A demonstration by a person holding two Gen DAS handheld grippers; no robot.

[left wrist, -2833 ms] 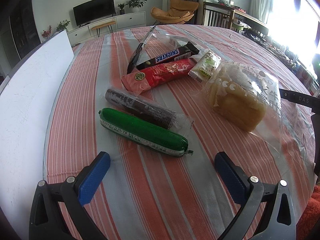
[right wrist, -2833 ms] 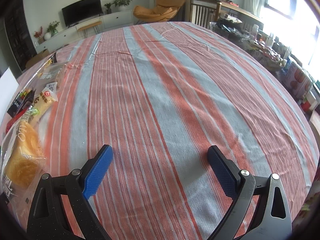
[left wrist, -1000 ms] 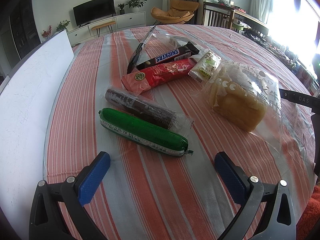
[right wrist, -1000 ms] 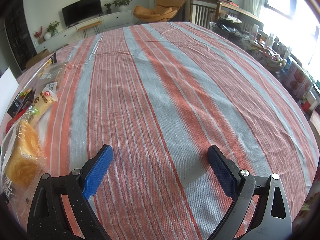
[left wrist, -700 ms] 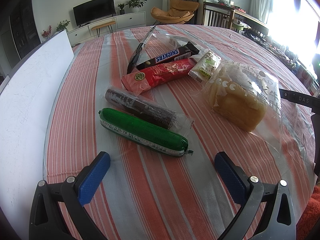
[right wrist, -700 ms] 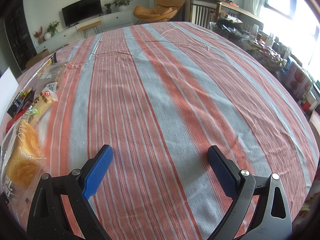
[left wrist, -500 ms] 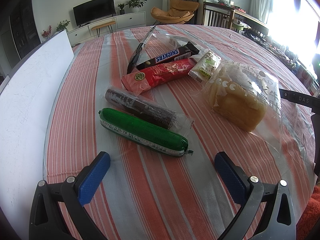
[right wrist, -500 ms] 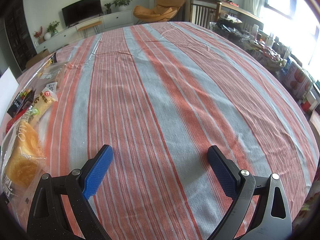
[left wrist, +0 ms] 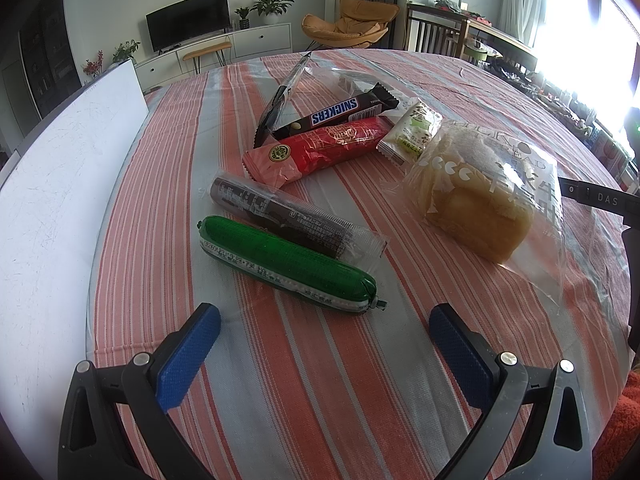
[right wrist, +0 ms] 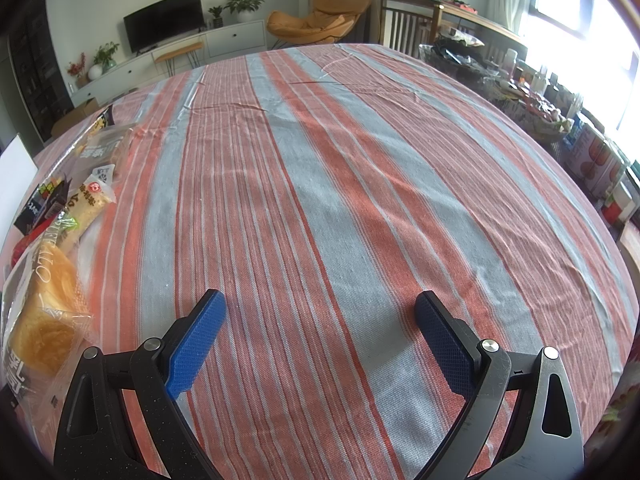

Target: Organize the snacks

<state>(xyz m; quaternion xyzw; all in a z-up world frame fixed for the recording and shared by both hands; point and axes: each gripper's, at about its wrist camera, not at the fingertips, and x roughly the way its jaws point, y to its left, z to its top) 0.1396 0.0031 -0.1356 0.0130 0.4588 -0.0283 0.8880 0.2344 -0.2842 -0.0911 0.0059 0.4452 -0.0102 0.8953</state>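
Observation:
Several snacks lie on the striped tablecloth (left wrist: 280,380). A green sausage-shaped pack (left wrist: 286,264) is nearest my left gripper (left wrist: 324,320), which is open and empty just in front of it. Behind it lie a dark wrapped roll (left wrist: 280,216), a red packet (left wrist: 320,152), a Snickers bar (left wrist: 336,114), a small green-white packet (left wrist: 412,132) and a bagged bread loaf (left wrist: 480,200). My right gripper (right wrist: 320,312) is open and empty over bare cloth; the bread loaf (right wrist: 44,320) and other packets (right wrist: 88,204) sit at its far left.
A white board (left wrist: 52,208) lies along the table's left side. The other gripper's black body (left wrist: 600,200) shows at the right edge of the left wrist view. Boxes and clutter (right wrist: 592,160) stand beyond the table's right edge. A TV (right wrist: 162,20) and chair (right wrist: 320,16) are behind.

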